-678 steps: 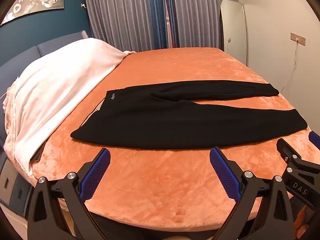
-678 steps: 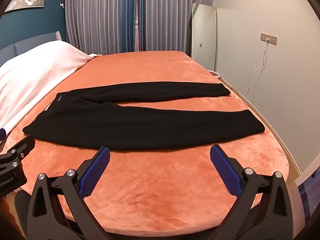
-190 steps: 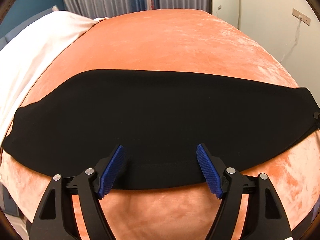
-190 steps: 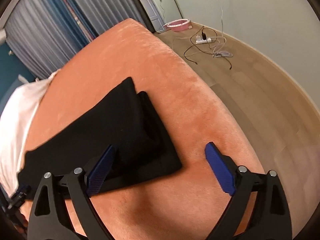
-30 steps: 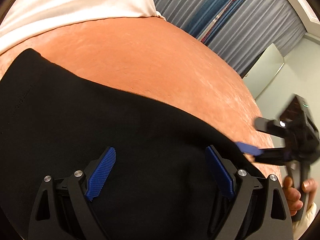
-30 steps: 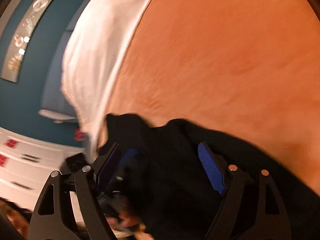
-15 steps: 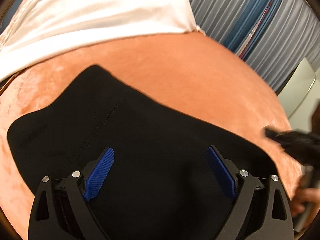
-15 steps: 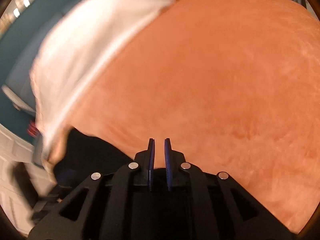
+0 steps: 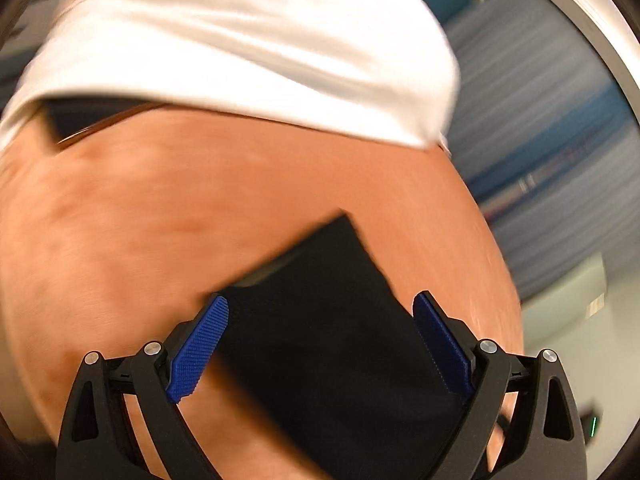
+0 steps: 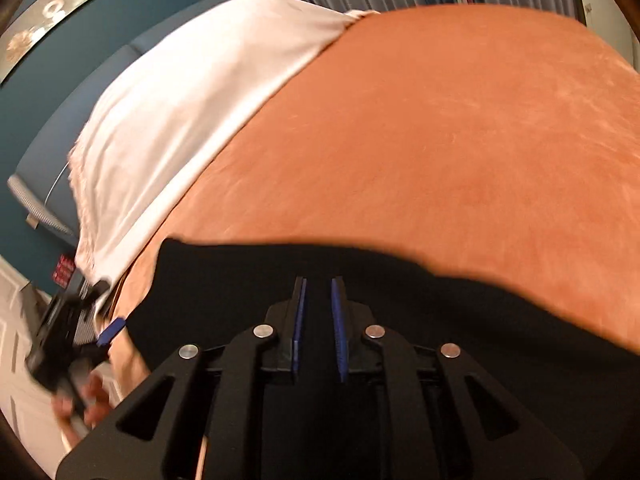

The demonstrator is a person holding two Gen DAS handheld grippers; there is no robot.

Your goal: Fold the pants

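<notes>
Both tongs differ: right gripper (image 10: 319,320) nearly closed, apparently pinching the black knit pants (image 10: 400,292) at six o'clock on the orange plush bedspread (image 10: 440,140); left gripper (image 9: 320,344) spread wide, empty. A thin pinch could slip, spilling folded layers.

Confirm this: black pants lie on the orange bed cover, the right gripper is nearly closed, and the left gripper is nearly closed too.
Wrong about the left gripper: the left wrist view shows its fingers spread wide over the black pants. The right gripper is nearly closed, and the orange bed cover is right.
</notes>
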